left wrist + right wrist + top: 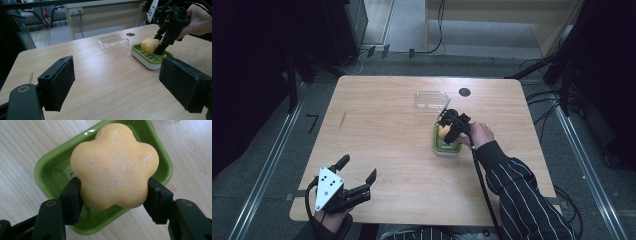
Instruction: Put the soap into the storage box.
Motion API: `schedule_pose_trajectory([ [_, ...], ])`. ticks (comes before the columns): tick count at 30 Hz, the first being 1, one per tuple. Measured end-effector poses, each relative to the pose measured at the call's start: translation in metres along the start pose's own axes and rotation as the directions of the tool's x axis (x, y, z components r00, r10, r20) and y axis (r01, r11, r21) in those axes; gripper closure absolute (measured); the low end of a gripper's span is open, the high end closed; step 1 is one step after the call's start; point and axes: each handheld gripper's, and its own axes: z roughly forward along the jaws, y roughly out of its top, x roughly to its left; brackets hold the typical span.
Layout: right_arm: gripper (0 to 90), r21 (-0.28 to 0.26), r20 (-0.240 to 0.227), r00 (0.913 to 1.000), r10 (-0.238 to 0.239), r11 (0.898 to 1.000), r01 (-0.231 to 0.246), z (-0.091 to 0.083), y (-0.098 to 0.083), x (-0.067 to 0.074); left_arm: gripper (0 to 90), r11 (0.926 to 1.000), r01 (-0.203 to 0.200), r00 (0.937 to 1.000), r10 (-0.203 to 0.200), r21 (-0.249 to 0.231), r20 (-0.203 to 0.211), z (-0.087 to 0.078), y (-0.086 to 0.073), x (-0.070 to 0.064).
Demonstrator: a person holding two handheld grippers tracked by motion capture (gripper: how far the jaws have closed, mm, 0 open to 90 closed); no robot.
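Holding: my right claw (pixel 446 131) grips the soap (pixel 114 166), one black pad pressed on each side of it.
Soap: orange, flower-shaped with rounded lobes, its broad face pale-speckled and turned toward the right gripper view's camera.
Soap, place: over the dish (pixel 47 167), within its rim as seen in the right gripper view; in the left gripper view its lower edge sits at the ribbed floor of the dish, though I cannot tell whether it touches.
Dish: green tray with a slotted floor on a white base (pixel 147 65), standing on the right half of the table (pixel 387 140), its long side running away from me.
Right hand: wrapped round the claw's body just right of the dish in the high view, a striped sleeve (pixel 522 190) behind it, a black cable trailing back to the near edge.
Left claw (pixel 359 172): spread wide and gripping nothing, low over the near left corner of the table, well apart from the dish; in its own view bare wood lies between the two pads.
Lid (pixel 431 99): clear, lying flat just beyond the dish, apart from it.
Dark disc (pixel 464 92): set in the table near the far edge, right of the lid.
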Motion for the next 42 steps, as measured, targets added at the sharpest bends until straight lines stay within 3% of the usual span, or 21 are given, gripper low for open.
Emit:
schedule_pose_trajectory([
  [42, 39.1, 0.024, -0.001, 0.9992, -0.041, 0.999, 0.041, 0.024, 0.000, 0.001, 13.7, 1.0000, 0.000, 1.0000, 0.000, 0.000, 0.001, 0.000, 0.000, 0.000],
])
